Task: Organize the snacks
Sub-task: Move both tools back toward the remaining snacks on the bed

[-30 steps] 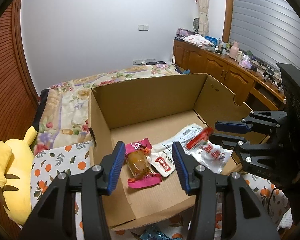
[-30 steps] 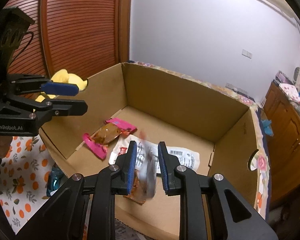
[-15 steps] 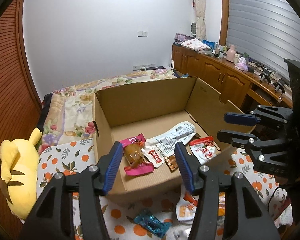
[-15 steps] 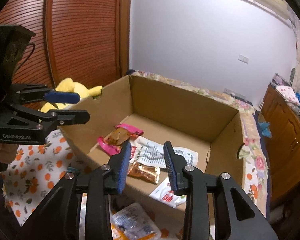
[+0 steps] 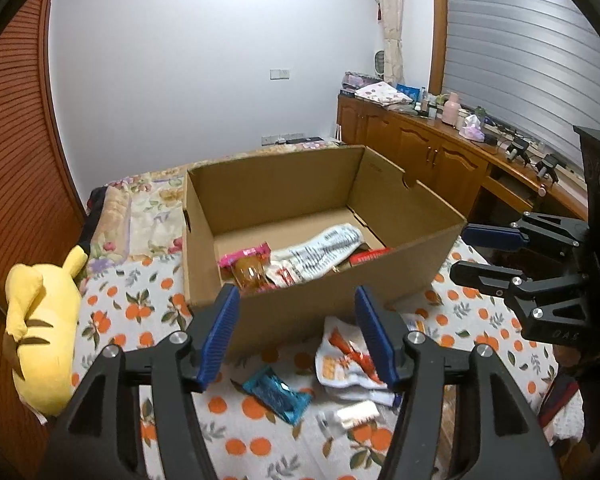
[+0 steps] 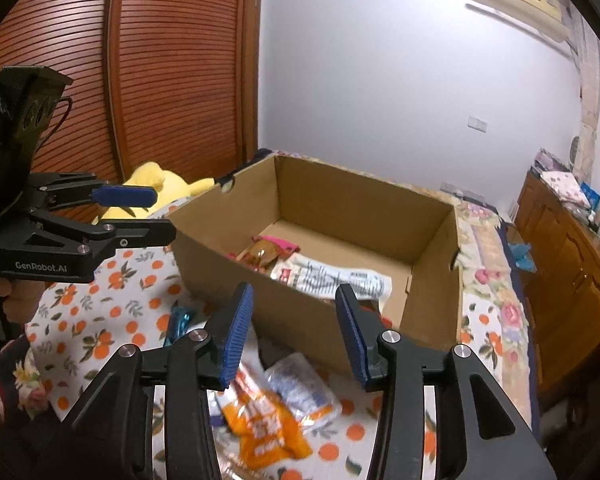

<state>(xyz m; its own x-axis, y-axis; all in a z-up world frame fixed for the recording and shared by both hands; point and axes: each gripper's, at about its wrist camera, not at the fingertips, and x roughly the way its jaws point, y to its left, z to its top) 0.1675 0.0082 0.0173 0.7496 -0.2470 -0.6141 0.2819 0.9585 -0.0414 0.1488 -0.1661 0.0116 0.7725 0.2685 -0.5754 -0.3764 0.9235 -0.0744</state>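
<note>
An open cardboard box (image 5: 300, 312) (image 6: 432, 312) stands on the orange-print bedspread and holds a pink-wrapped snack (image 5: 246, 260) (image 6: 268, 250), a white printed packet (image 5: 324, 248) (image 6: 336, 278) and a red packet (image 5: 370, 257). In front of the box lie a blue wrapper (image 5: 278, 394) (image 6: 180, 320), an orange-and-white packet (image 5: 342, 360) (image 6: 268, 424) and a small white item (image 5: 354, 414). My left gripper (image 5: 296, 334) is open and empty, in front of the box. My right gripper (image 6: 294, 336) is open and empty above the loose packets.
A yellow plush toy (image 5: 40, 324) (image 6: 160, 184) lies at the left of the bed. Wooden cabinets (image 5: 432, 160) with clutter line the right wall. A ribbed wooden wardrobe (image 6: 160, 80) stands at the left. A clear packet (image 6: 300, 384) lies by the orange one.
Both grippers have pulled back and up from over the box to its near side. The packet the right gripper held a second ago has dropped into the box; the right jaws have opened wider.
</note>
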